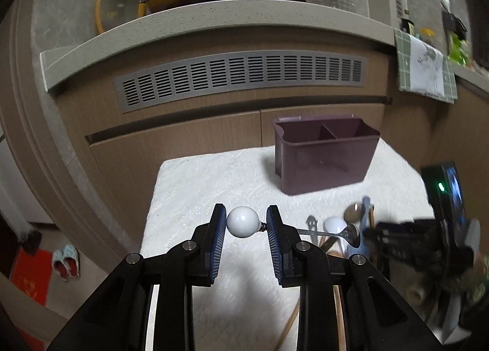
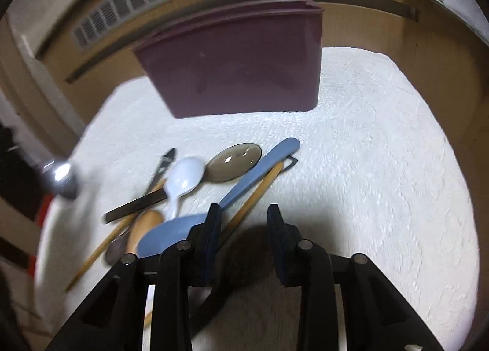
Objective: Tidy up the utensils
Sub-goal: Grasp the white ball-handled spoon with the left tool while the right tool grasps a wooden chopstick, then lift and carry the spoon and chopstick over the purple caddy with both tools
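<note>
My left gripper (image 1: 246, 222) is shut on a small metal spoon with a white ball end (image 1: 243, 222); its stem and bowl (image 1: 351, 232) stick out to the right, above the white towel (image 1: 198, 198). A maroon divided utensil holder (image 1: 325, 157) stands at the towel's far side and also shows in the right wrist view (image 2: 241, 70). My right gripper (image 2: 244, 215) is open and empty, low over a pile of utensils: a blue spatula (image 2: 244, 186), a white plastic spoon (image 2: 185, 180), a brown spoon (image 2: 233, 161), chopsticks (image 2: 253, 198) and a dark peeler (image 2: 137, 204).
The towel lies in front of wooden cabinet doors (image 1: 183, 137) with a grey vent (image 1: 241, 76) and a countertop (image 1: 214, 18) above. Slippers (image 1: 65, 262) lie on the floor to the left. The right gripper's body (image 1: 443, 222) shows at the right of the left wrist view.
</note>
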Available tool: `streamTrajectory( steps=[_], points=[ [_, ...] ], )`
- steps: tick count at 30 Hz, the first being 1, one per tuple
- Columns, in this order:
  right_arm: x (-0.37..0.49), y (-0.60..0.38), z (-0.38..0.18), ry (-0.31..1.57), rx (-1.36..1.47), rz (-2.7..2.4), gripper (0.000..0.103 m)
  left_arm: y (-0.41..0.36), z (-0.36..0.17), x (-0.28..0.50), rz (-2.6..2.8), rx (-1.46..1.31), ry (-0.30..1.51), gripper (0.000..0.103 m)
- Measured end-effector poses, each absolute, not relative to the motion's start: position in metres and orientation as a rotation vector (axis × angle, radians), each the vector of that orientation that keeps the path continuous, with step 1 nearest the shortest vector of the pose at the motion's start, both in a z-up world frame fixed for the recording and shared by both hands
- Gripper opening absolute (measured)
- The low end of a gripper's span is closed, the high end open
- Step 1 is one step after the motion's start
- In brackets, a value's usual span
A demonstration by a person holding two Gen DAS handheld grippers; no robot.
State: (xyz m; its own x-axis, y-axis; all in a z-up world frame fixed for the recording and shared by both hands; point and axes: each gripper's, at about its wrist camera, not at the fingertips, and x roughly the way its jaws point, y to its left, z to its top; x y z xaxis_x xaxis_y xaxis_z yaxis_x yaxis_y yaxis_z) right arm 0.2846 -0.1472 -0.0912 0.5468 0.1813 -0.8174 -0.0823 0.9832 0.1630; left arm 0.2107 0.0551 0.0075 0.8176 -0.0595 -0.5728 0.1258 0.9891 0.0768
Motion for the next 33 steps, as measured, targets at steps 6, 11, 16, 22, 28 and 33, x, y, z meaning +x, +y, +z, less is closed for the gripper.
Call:
streamTrajectory(
  steps=[6, 11, 16, 22, 28, 33],
  points=[
    [0.282, -0.136, -0.083, 0.948, 0.039, 0.242, 0.005, 0.047, -0.004, 0.195, -0.154, 0.178, 0.623, 0.028],
    [0.256, -0.155, -0.063, 0.885, 0.050, 0.291, 0.005, 0.047, -0.016, 0.196, -0.223, 0.109, 0.680, 0.028],
    [0.243, -0.176, -0.057, 0.879, 0.090, 0.300, 0.005, 0.032, -0.023, 0.192, -0.269, 0.114, 0.713, 0.028],
    [0.233, -0.191, -0.041, 0.810, 0.088, 0.295, 0.005, 0.017, 0.001, 0.193, -0.251, 0.220, 0.660, 0.028],
    [0.253, -0.196, 0.069, 0.467, 0.048, 0.305, 0.005, 0.007, 0.108, 0.228, -0.189, 0.312, 0.390, 0.020],
    [0.301, -0.196, 0.133, 0.272, 0.051, 0.284, 0.005, 0.003, 0.145, 0.278, -0.205, 0.272, 0.309, 0.006]
  ],
)
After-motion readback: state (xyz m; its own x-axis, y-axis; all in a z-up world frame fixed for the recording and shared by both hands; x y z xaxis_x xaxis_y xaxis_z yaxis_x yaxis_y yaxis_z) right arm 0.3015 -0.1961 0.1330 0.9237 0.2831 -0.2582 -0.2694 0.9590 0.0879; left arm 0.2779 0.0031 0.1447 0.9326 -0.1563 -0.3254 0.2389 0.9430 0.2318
